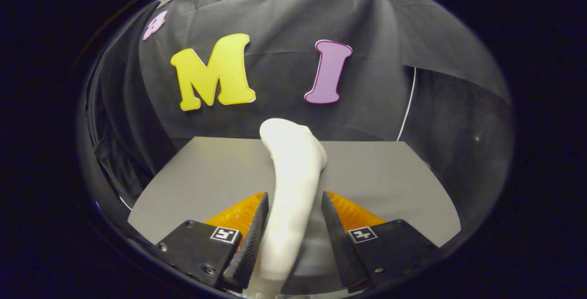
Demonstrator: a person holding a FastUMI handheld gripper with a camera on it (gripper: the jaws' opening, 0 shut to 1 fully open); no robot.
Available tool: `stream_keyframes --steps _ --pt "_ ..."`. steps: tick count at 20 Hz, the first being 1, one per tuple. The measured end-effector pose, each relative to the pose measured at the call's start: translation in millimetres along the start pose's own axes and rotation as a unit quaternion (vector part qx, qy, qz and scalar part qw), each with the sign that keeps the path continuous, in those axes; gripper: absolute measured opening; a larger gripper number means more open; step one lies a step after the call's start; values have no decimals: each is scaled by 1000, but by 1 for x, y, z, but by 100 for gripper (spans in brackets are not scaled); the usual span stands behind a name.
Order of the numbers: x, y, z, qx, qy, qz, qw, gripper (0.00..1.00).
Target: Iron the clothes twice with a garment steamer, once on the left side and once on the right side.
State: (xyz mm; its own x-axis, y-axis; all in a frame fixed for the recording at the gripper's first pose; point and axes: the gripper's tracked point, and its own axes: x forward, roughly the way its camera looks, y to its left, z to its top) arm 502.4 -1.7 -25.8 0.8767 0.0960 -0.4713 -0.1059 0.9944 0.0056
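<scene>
The white garment steamer [293, 161] runs up between my gripper's [294, 193] two black fingers, its rounded head reaching past the fingertips over the grey table [390, 175]. The left finger [257, 230] lies against the steamer's side. The right finger [332, 225] stands a little apart from it, with a thin strip of table showing in the gap. The jaws are open around the handle. Orange ribbed backs of the fingers show on both sides. I see no garment on the table.
The grey table top stretches left and right of the steamer to the black cloth wall behind. A thin white cord [409, 106] hangs down the wall beyond the table's far right corner.
</scene>
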Motion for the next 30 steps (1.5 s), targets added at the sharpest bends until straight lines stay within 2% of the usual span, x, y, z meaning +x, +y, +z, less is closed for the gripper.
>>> stream_keyframes --steps 3,6,11,14,17,23,30 --pt "2 2 -4 1 10 -13 1000 61" --pt "1 4 -7 7 11 -26 1000 57" --pt "0 8 -8 16 12 -11 1000 51" --pt "-11 6 2 35 -14 -19 999 46" --pt "-44 11 8 26 -57 -29 998 41" --pt "-125 42 33 10 -135 -46 990 39" --pt "-230 131 98 18 -229 -13 973 40"
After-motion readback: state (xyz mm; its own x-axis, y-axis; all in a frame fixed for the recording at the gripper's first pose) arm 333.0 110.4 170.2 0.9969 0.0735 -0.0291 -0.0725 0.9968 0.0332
